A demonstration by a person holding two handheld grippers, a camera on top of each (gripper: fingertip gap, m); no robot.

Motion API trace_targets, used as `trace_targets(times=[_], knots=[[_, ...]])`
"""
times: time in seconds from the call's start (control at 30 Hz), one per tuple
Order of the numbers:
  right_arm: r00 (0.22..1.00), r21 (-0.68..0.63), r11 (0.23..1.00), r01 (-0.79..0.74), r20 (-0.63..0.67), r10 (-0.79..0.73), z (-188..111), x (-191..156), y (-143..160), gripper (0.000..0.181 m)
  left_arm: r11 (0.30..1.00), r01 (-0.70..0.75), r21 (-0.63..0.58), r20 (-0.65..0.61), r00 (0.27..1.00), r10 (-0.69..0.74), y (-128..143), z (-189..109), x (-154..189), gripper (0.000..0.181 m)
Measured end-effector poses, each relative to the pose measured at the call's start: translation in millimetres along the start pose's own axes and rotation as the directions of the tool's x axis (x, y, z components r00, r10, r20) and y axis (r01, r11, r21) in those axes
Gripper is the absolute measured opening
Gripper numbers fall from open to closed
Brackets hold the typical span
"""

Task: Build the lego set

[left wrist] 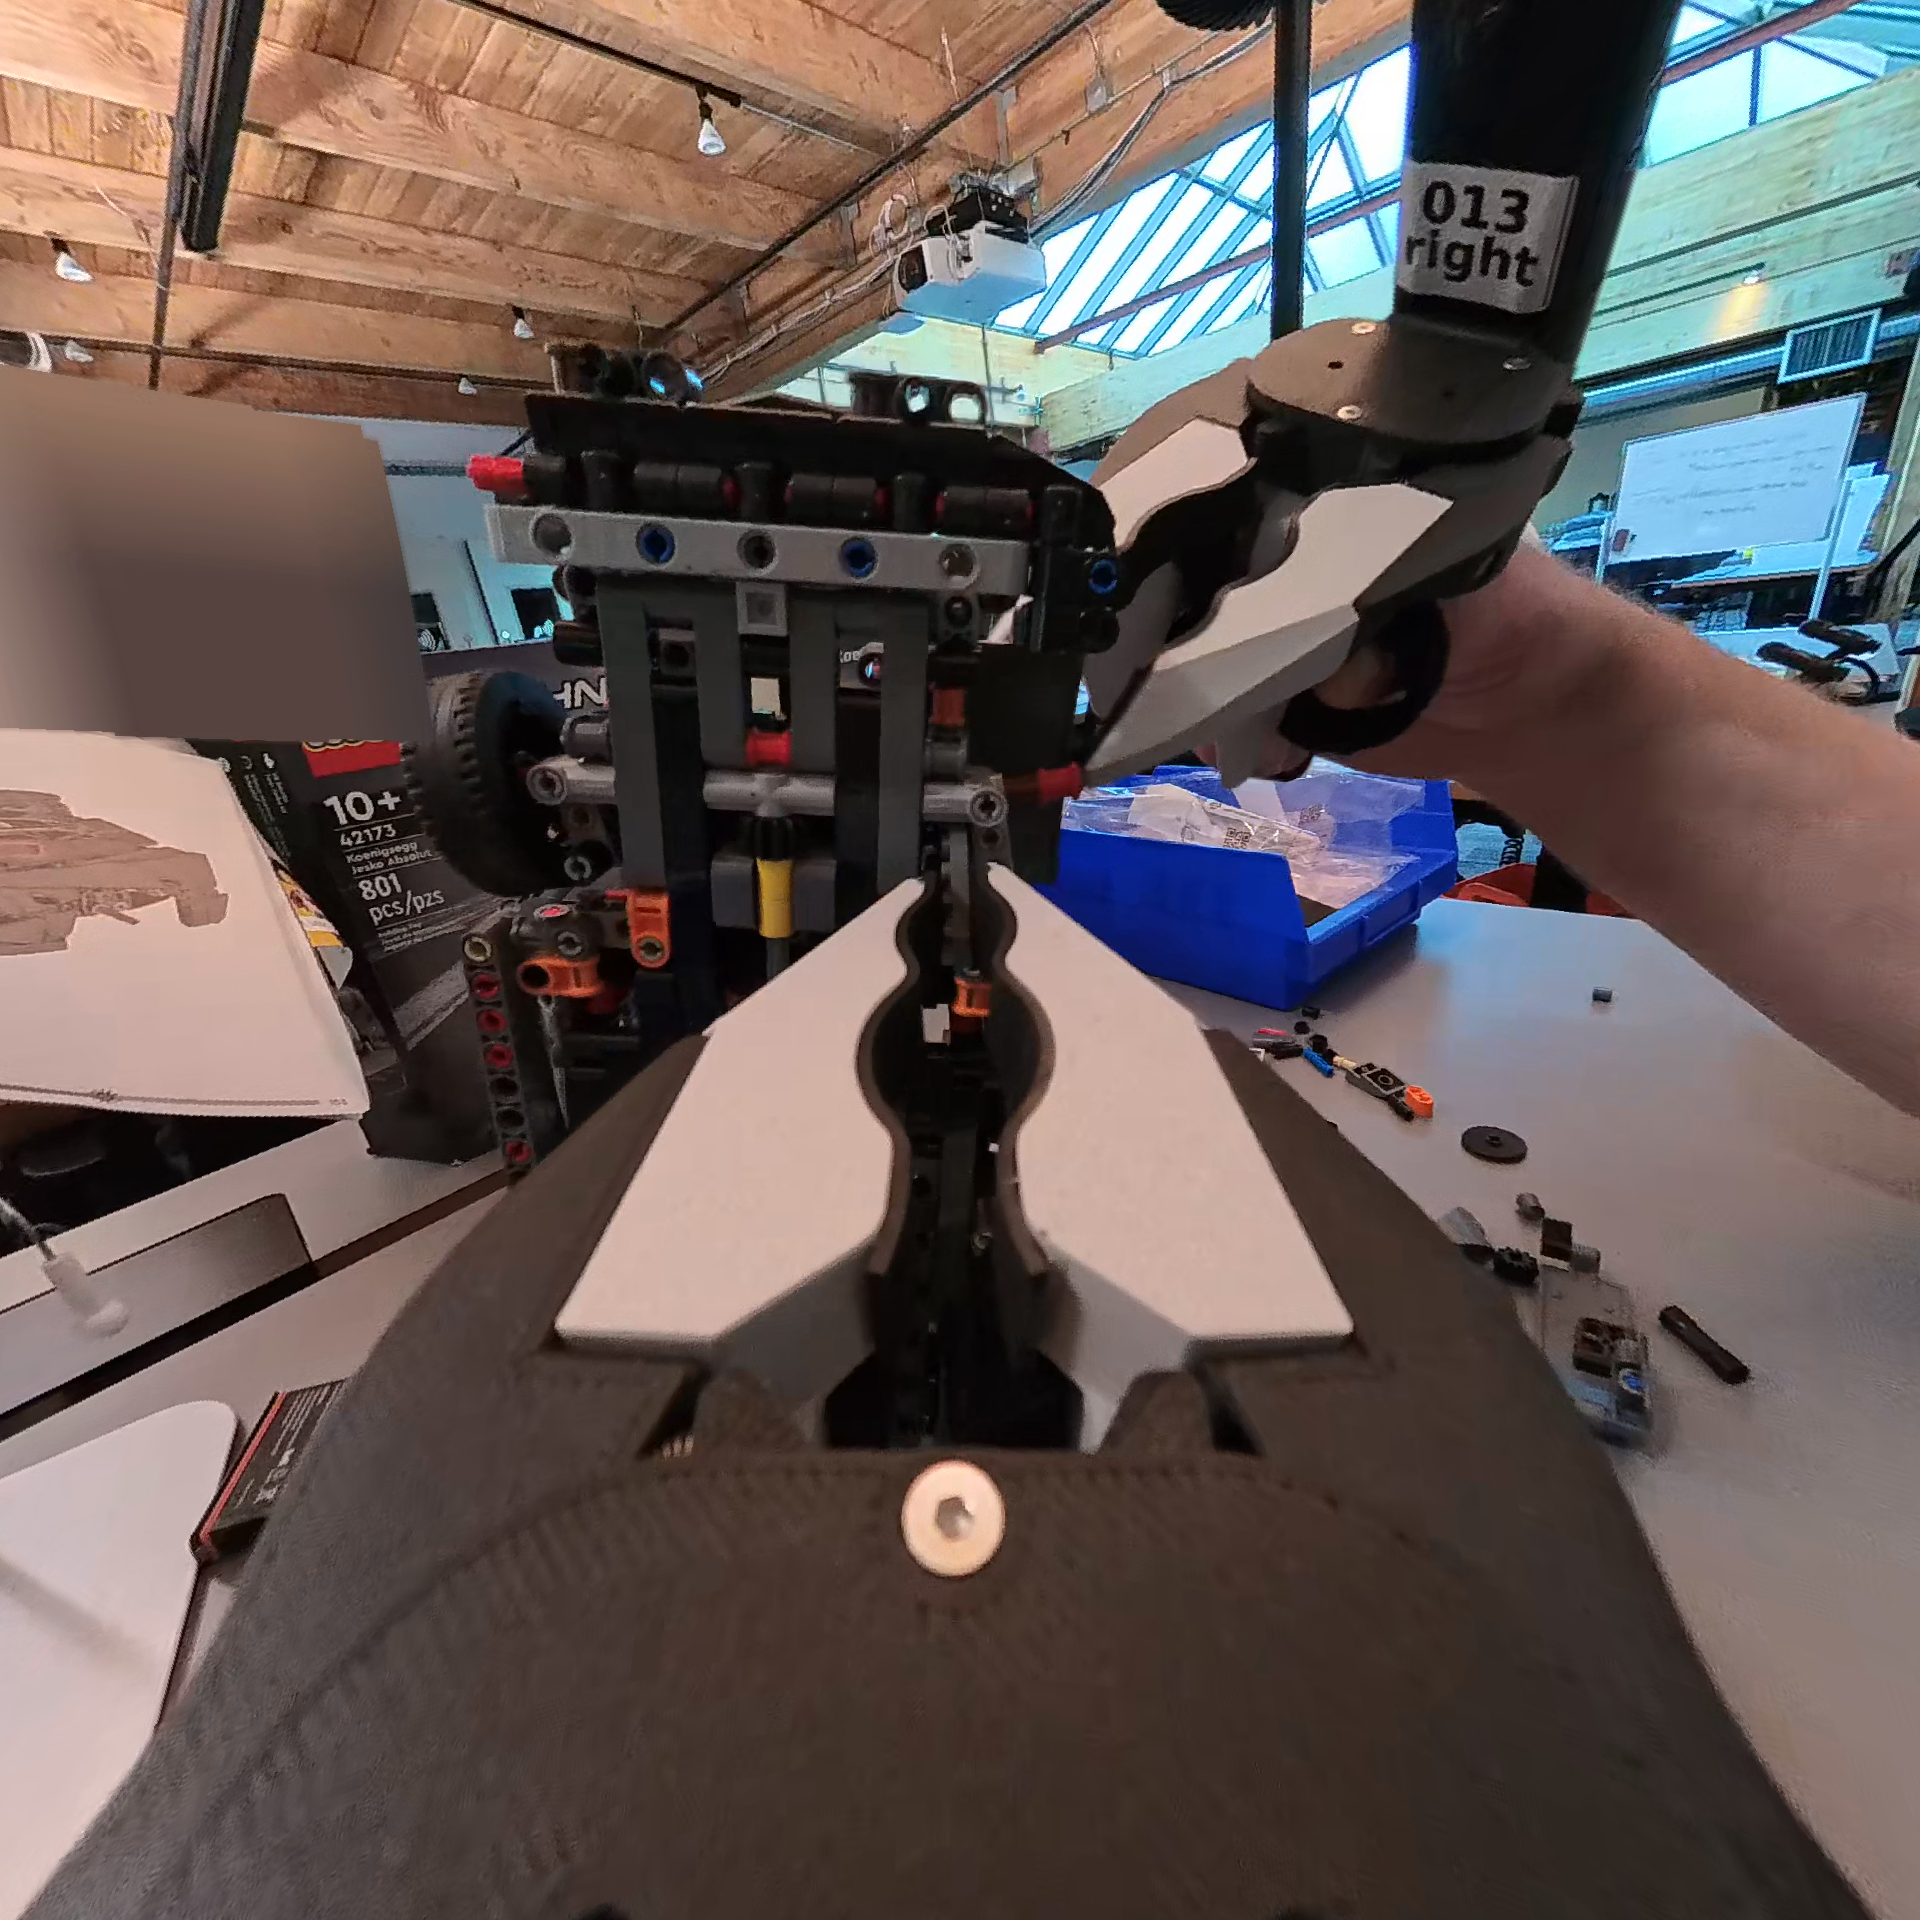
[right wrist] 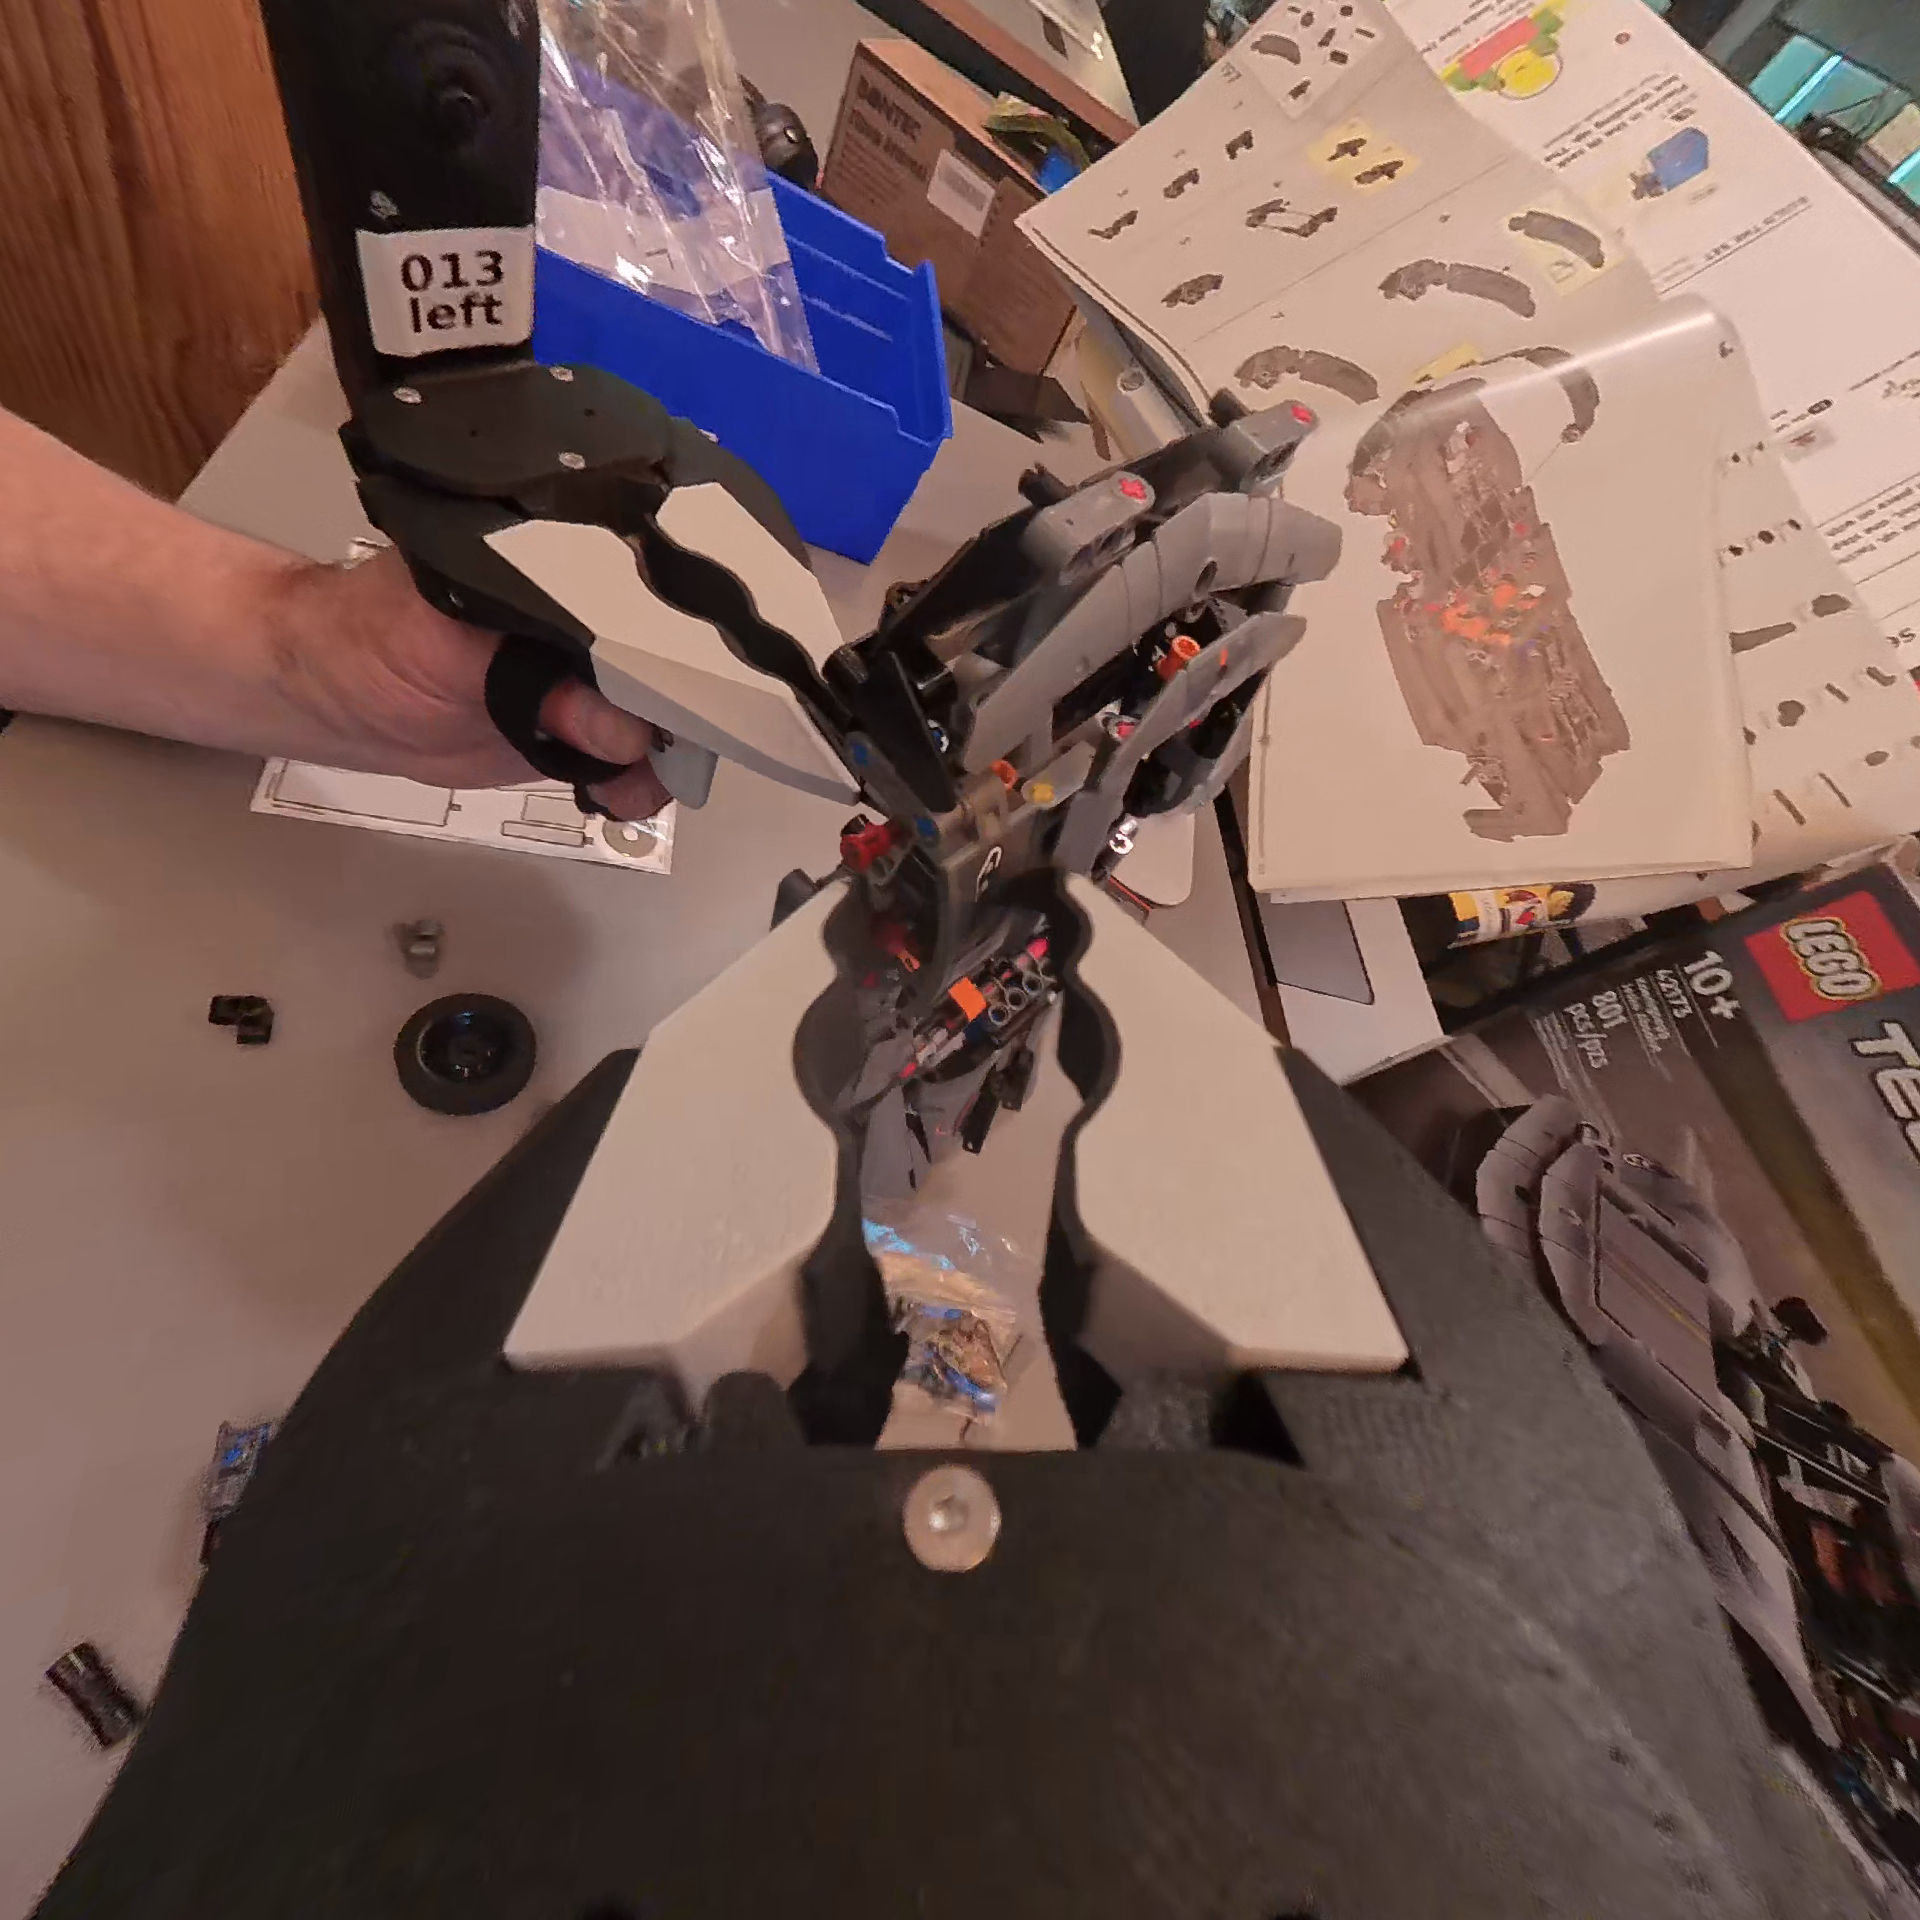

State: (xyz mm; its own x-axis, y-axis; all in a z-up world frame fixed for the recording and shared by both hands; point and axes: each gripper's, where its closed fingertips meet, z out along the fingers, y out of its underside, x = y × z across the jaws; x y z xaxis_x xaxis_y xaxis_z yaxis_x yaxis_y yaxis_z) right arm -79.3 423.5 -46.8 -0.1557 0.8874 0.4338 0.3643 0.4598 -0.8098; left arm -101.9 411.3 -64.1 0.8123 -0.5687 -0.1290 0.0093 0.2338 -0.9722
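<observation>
You've got the half-built car (left wrist: 790, 665) lifted off the tabletop (left wrist: 1662, 1091), left gripper (left wrist: 956, 894) jaws pinching its bottom edge, right gripper (right wrist: 956, 894) jaws clamping at 3 o'clock, probably to steady it.

One part-built model (left wrist: 790, 665) is up off the tabletop (left wrist: 1704, 1039), with two claws on it: the left claw (left wrist: 956, 894) and the right claw (right wrist: 961, 904). There is one blue bin (left wrist: 1247, 925), one set box (right wrist: 1704, 1101), one cardboard box (right wrist: 935, 177), one open instruction booklet (right wrist: 1507, 644) and one bag of parts (right wrist: 940, 1320). One loose wheel hub (right wrist: 465, 1051) lies among a scatter of small pieces too blurred to count.
</observation>
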Motion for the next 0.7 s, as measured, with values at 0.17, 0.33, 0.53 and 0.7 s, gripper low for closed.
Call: trace_targets(times=[0.17, 0.33, 0.53, 0.7], knots=[[1.000, -0.035, 0.999, 0.001, -0.004, -0.001, -7.4, 1.1, 3.5, 0.036, 1.000, -0.018, -0.003, -0.008, 1.000, 0.018, 0.4, 1.7, 4.0, 0.002], [1.000, -0.056, 0.998, -0.012, 0.015, 0.013, 5.6, 0.5, 10.0, 0.036, 1.000, -0.014, 0.009, 0.023, 1.000, 0.014, -0.7, 1.1, 0.8, 0.003], [0.999, -0.041, 0.999, -0.030, 0.014, 0.031, 8.0, 2.8, 8.1, 0.032, 0.997, 0.061, 0.049, 0.072, 0.995, -0.064, -1.8, -0.5, -1.7, 0.003], [0.999, -0.037, 0.999, -0.033, 0.019, 0.034, 9.4, 2.5, 6.8, 0.032, 0.988, 0.116, 0.098, 0.059, 0.991, -0.122, -2.8, -2.5, -1.4, 0.002]])
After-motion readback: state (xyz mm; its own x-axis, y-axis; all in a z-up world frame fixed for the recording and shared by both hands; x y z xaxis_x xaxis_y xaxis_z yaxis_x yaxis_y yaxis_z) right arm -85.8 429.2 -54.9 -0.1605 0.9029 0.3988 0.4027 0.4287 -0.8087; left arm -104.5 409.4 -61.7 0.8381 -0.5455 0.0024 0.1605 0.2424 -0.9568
